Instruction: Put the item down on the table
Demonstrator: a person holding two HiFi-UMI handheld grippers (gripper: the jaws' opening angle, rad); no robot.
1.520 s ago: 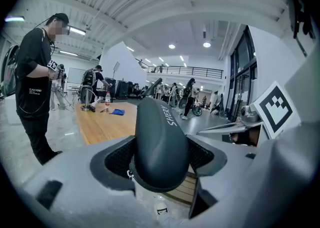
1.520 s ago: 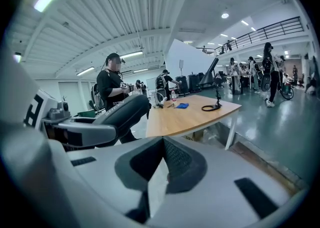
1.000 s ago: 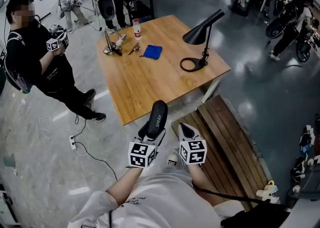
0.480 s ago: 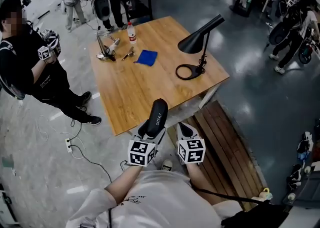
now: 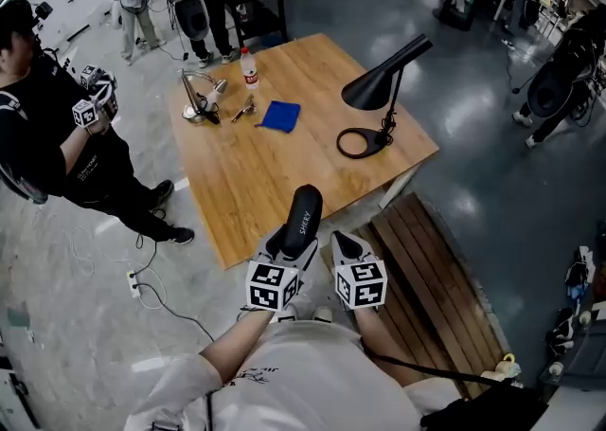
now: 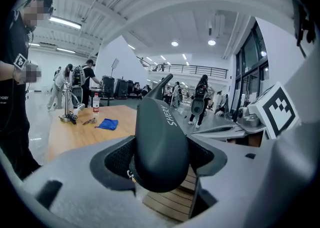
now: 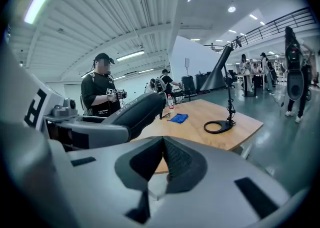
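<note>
Presently, the left gripper (image 5: 287,247) is gripping a black oblong item (image 5: 300,219) by its near end, with both pads pressing against its flanks. The item's long axis is running away from the person toward the wooden table (image 5: 256,173), and its rounded far end is pointing forward and tilting upward. In the head view that far end is overlapping the table's near edge. The item is hanging in the air and is not resting on the tabletop. White lettering is running lengthwise along its upper face and appears to read "SHERY".

The right gripper (image 5: 343,245) is sitting just beside the left one, with its pads meeting and nothing between them. Both forearms are tucking in close to the person's white-sleeved torso. The grippers are lying roughly parallel and aiming toward the table. Each marker cube is showing its black-and-white squares to the head camera.

On the table a black desk lamp (image 5: 379,88) is standing near the right side with its cone shade angling upward. A blue cloth (image 5: 280,116) is lying near the far side, with a clear bottle (image 5: 248,66) standing beyond it. A slatted wooden bench (image 5: 426,278) is sitting beside the table's near right corner. A person in black (image 5: 47,135) is standing to the left, holding another marker-cubed gripper.
</note>
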